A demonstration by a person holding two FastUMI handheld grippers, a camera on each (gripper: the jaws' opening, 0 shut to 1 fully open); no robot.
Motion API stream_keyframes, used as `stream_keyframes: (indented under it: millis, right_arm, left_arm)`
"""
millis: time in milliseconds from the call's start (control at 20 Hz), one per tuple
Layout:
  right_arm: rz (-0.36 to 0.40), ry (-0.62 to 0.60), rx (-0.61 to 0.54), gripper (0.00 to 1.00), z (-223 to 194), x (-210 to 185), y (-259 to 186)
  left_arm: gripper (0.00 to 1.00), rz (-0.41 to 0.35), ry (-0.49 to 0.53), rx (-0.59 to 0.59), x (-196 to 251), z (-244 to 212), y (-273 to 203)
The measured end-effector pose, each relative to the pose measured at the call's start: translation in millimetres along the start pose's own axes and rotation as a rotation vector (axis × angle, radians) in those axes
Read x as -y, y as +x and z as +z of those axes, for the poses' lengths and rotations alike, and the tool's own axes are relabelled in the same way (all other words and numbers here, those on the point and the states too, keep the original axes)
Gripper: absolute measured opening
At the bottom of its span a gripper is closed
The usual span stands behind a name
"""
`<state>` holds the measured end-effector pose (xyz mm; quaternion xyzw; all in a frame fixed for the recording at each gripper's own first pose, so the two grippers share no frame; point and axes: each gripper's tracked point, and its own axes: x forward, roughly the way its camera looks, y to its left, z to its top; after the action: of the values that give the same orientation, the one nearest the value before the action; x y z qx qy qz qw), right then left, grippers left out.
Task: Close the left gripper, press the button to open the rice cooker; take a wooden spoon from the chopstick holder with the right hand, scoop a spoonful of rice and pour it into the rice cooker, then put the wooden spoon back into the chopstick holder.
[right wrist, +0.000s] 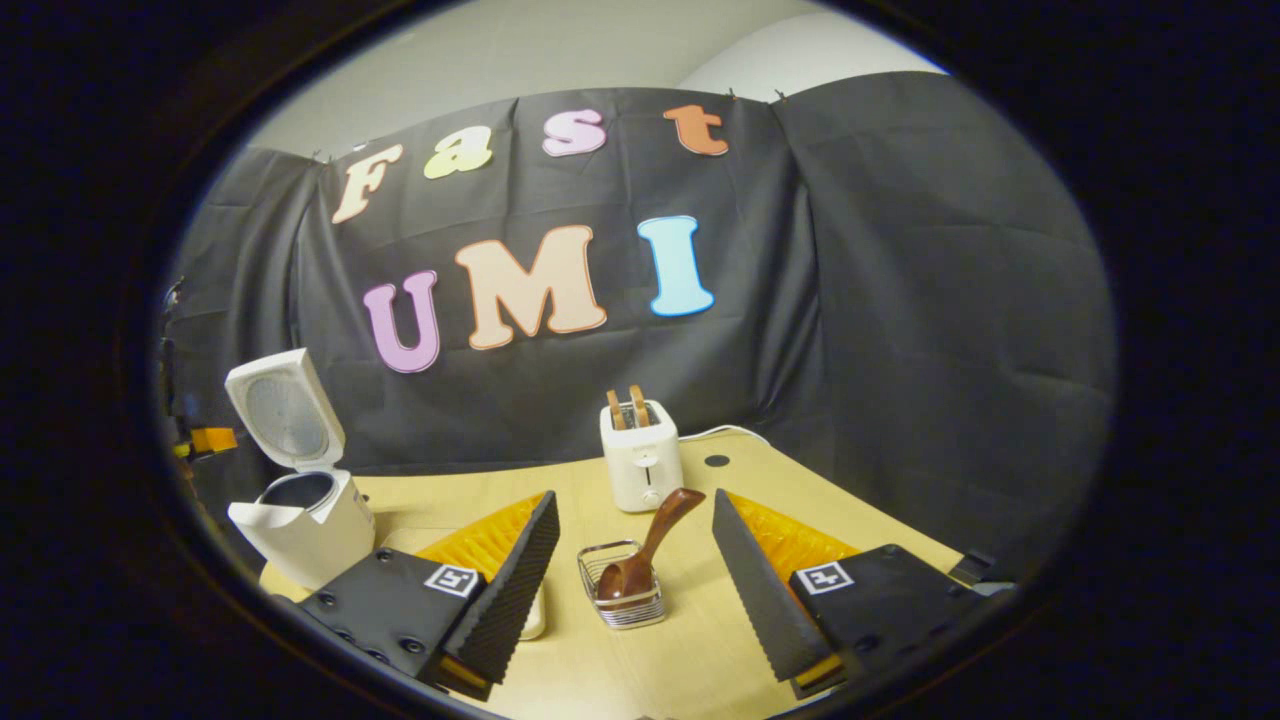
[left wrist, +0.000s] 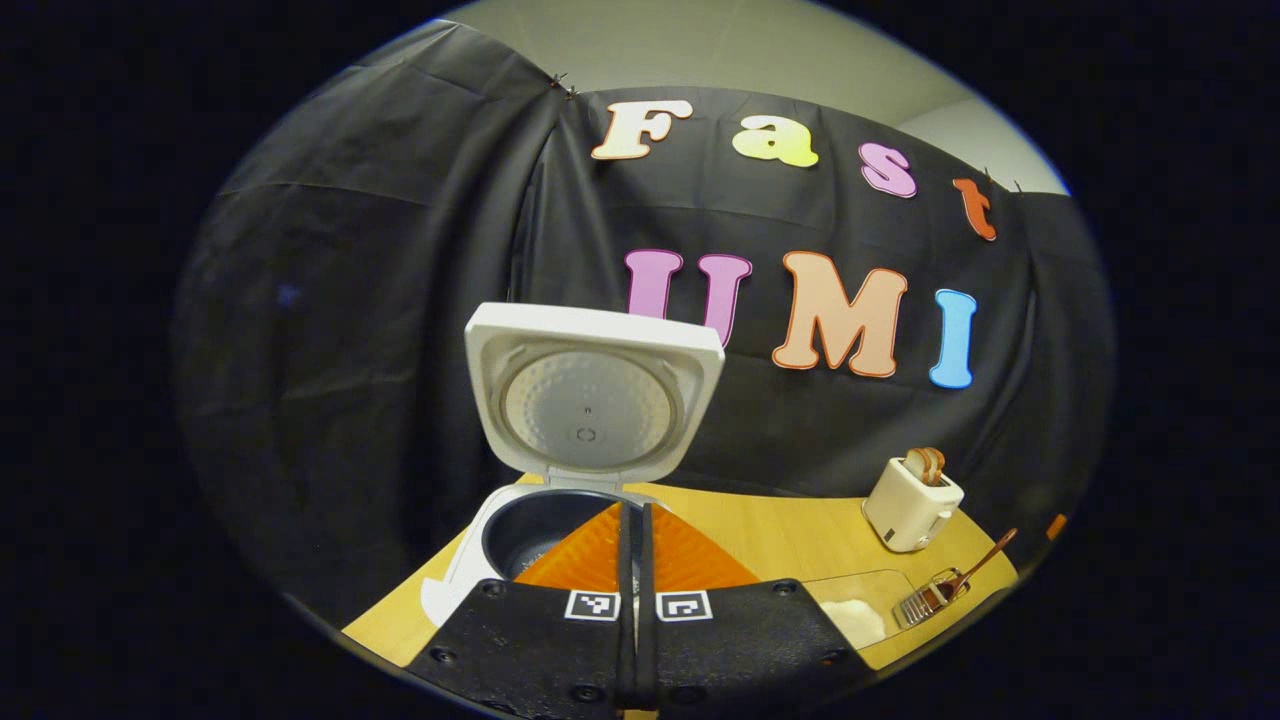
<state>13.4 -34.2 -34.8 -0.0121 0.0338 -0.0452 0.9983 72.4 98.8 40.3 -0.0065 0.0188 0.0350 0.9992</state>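
The white rice cooker (left wrist: 470, 560) stands in front of my left gripper (left wrist: 634, 520) with its lid (left wrist: 592, 392) up and the dark inner pot (left wrist: 535, 530) exposed. My left gripper is shut, its fingers pressed together just before the pot. In the right gripper view the rice cooker (right wrist: 305, 520) stands at the left. A wooden spoon (right wrist: 650, 545) leans in the wire chopstick holder (right wrist: 622, 588), bowl down. My right gripper (right wrist: 635, 560) is open around the holder, apart from the spoon. A clear container of white rice (left wrist: 855, 612) lies near the chopstick holder (left wrist: 930, 598).
A white toaster (right wrist: 642, 462) with two slices of toast stands behind the holder on the wooden table (right wrist: 700, 650). The toaster (left wrist: 912, 500) sits at the table's right in the left gripper view. Black cloth walls close the back.
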Motion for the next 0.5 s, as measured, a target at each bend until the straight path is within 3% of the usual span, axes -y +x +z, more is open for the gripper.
stream_keyframes:
  millis: [150,300,450,500]
  right_arm:
    - [0.012,-0.005,-0.004,0.97,-3.9,2.5,9.1]
    - [0.031,-0.02,-0.026,0.97,-13.7,4.2,26.4]
    - [0.056,-0.028,-0.066,0.98,-32.4,7.0,48.0]
    - [0.062,-0.032,-0.082,0.98,-39.2,8.1,55.9]
  left_arm:
    - [0.0,-0.031,-0.052,-0.026,11.4,-18.0,-15.4]
    - [0.01,-0.012,-0.048,-0.043,10.9,-28.6,-24.8]
    - [0.19,0.016,-0.039,-0.061,8.6,-39.6,-34.9]
    - [0.38,0.025,-0.026,-0.071,8.9,-43.7,-37.8]
